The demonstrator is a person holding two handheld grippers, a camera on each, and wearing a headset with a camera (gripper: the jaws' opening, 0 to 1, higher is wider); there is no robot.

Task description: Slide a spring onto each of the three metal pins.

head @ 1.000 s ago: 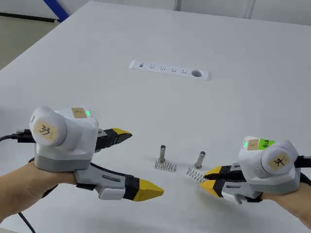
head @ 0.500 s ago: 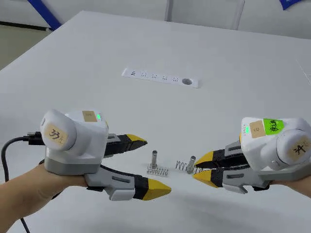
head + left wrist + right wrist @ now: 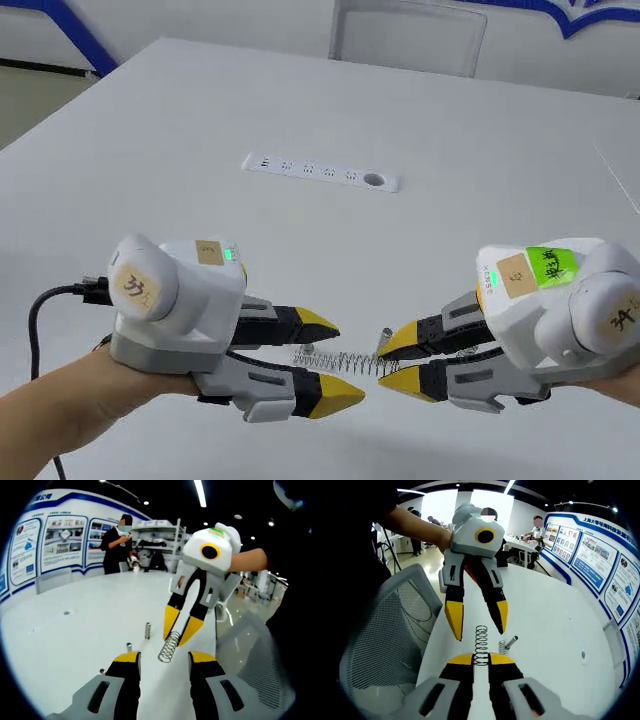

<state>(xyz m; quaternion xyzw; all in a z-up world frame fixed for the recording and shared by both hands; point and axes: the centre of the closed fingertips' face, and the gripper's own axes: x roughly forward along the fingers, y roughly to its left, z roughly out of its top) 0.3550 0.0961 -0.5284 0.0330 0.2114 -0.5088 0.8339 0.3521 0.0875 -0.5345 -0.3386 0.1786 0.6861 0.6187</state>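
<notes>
Quick update from the bench. A second ago my right gripper [image 3: 382, 366] was down on the table [image 3: 200, 150], nosing at a spring lying next to a pin. Now the spring [image 3: 340, 360] is up in the air, pinched by one end in the right jaws. It sticks out sideways towards my left gripper [image 3: 350, 362], which is wide open with nothing in it, and the free end sits just between those open jaws.

So the pickup looks done, but nothing's on a pin yet. From the left gripper view I can see two pins standing on the table below the spring, a far pin [image 3: 148, 630] and a near pin [image 3: 129, 647]. My guess is the next bit is steadying the floppy end with the left and lining it up over one of them.

Labels: the round sticker on the left gripper looks like a handwritten 33 and the one on the right like 34, plus a character each that I can't make out. The right also has a green sticker with scribble I can't read. The power strip [image 3: 320, 171] further back has no readable marking, and the text on the wall posters is too small to read.
</notes>
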